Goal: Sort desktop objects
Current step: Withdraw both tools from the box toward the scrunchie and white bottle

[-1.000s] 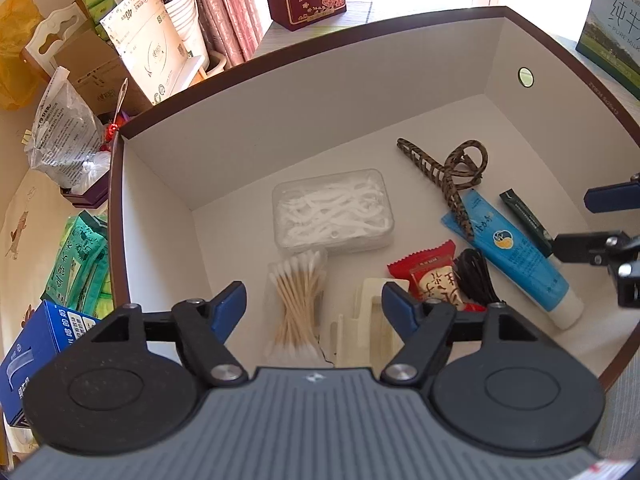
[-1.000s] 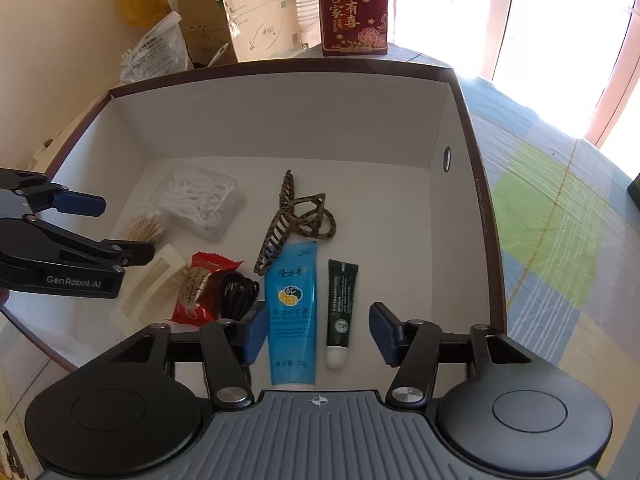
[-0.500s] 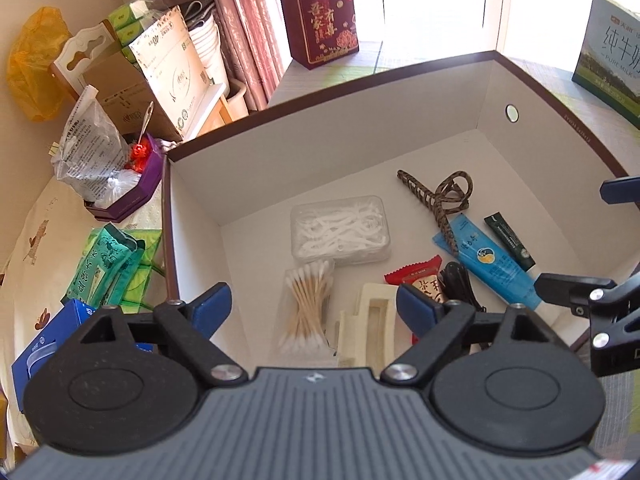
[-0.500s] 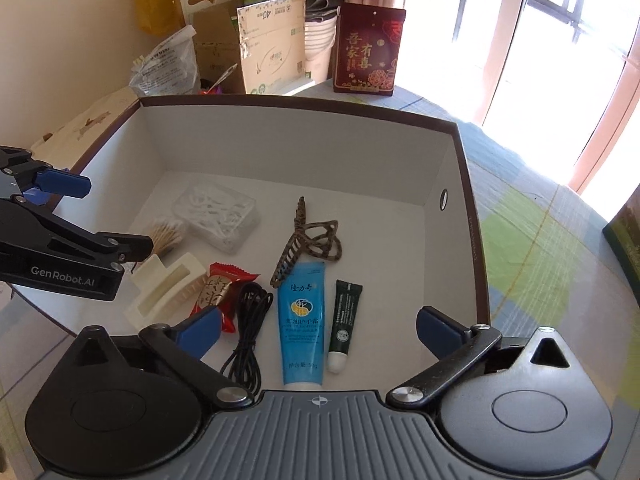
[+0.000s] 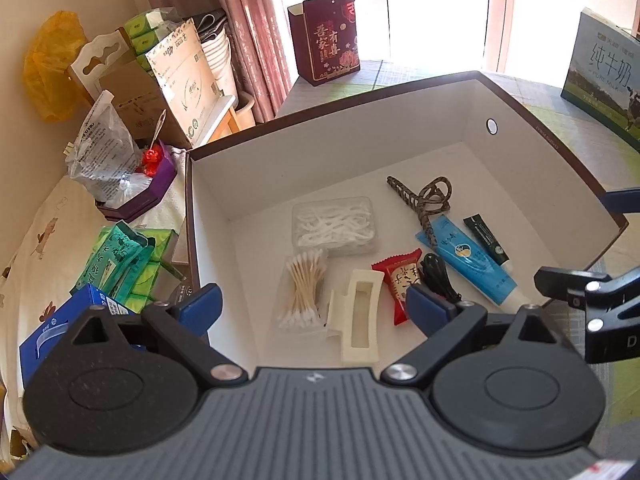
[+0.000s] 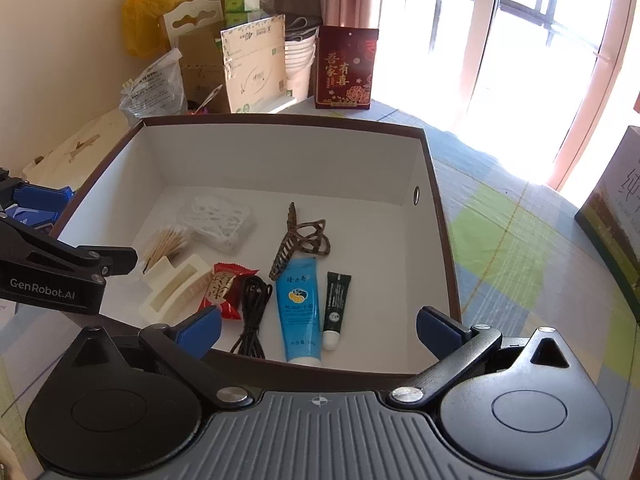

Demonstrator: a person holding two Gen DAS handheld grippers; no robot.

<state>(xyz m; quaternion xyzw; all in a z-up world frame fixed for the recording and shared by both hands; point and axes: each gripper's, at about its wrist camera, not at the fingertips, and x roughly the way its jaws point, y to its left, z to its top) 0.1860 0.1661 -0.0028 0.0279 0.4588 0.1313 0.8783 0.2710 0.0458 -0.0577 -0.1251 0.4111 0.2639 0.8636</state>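
Observation:
A white box with a brown rim (image 5: 192,216) (image 6: 424,184) holds a clear floss-pick case (image 5: 334,224), cotton swabs (image 5: 304,288), a cream hair clip (image 5: 360,320), a red candy packet (image 6: 226,288), a black cable (image 6: 252,312), a blue tube (image 6: 300,308), a small dark green tube (image 6: 336,300) and a brown hair claw (image 6: 300,240). My left gripper (image 5: 314,302) hangs above the box's near left corner. Its jaws are opening and nothing is between them. Over the near rim, my right gripper (image 6: 320,323) stands wide open and empty.
A red gift box (image 5: 328,36) stands behind the box, and a milk carton (image 5: 604,76) is at the far right. Green tissue packs (image 5: 120,256), a blue box (image 5: 60,320), a plastic bag and cardboard cartons crowd the left side. A checked cloth (image 6: 520,240) covers the table on the right.
Both grippers have risen and drawn back from the box, so more of the room shows. Both pairs of jaws have spread wider. The things in the box have not moved.

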